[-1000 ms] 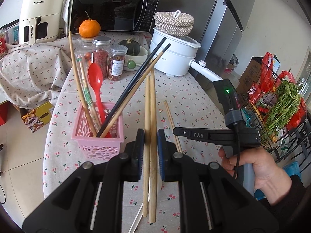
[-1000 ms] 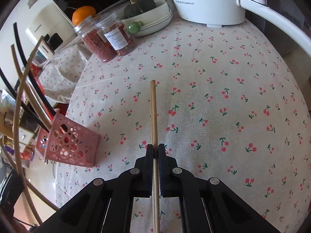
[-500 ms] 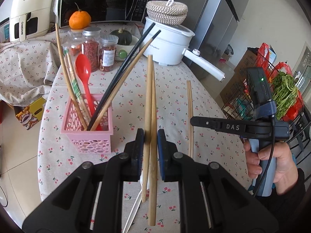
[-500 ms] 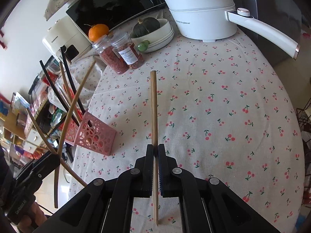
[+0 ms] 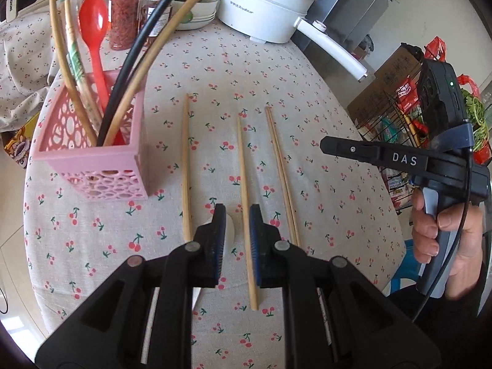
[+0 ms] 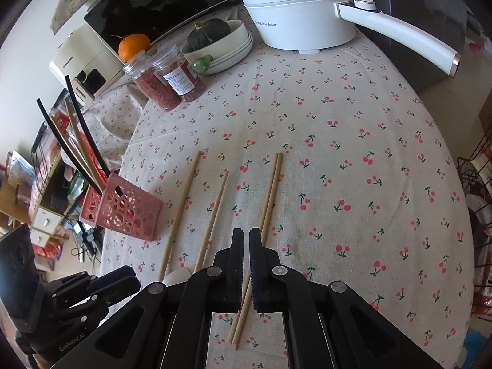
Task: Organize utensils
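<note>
Inventory, from my remote station:

1. Table (image 5: 323, 215): round-edged, covered with a cream woven cloth printed with small red cherries.
2. Pink basket (image 5: 92, 166): square plastic, walls pierced with round holes, at the near left of the table. Standing in it, leaning outward: a glossy red plastic spoon (image 5: 93, 21), slim black chopsticks (image 5: 132, 58) and several pale bamboo sticks.
3. Left chopstick (image 5: 185, 169): single, tapered bamboo, flat on the cloth just right of the basket.
4. Middle chopstick (image 5: 243, 166): single bamboo, lying near to far, parallel to item 3.
5. Chopstick pair (image 5: 281, 169): two bamboo sticks side by side and touching, right of item 4.
6. Left hand-held gripper (image 5: 236, 215): black, with blue ribbed pads. The jaws stand slightly apart with the middle chopstick running through the gap, close to the right pad. As far as I can judge it lies on the cloth, not pinched. A small smooth white object shows beside the left finger; I cannot identify it.
7. Right hand-held gripper (image 6: 246, 233): pads pressed together and empty, held by a hand (image 5: 442, 246) above the near right of the table. The pair lies on the cloth below it.
8. Far edge: a white lidded pot (image 5: 264, 6) with a long handle, and clear jars (image 5: 124, 15) of red contents.
</note>
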